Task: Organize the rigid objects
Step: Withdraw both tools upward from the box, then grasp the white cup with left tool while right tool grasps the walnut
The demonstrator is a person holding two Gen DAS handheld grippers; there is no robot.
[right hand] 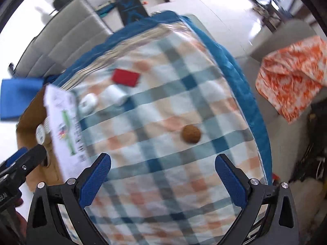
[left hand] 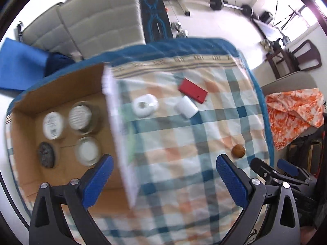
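Cardboard box (left hand: 61, 106) interior with four jars (left hand: 79, 116) — left view only, both tongs (left hand: 164, 175) (right hand: 162, 174) agape, empty

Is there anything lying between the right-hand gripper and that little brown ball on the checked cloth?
Nothing visible. The right gripper is open above bare checked cloth, and the brown ball sits alone ahead of it. The red box and white items lie farther off.

Grey sofa (left hand: 98, 24) — pale floor (left hand: 214, 24)
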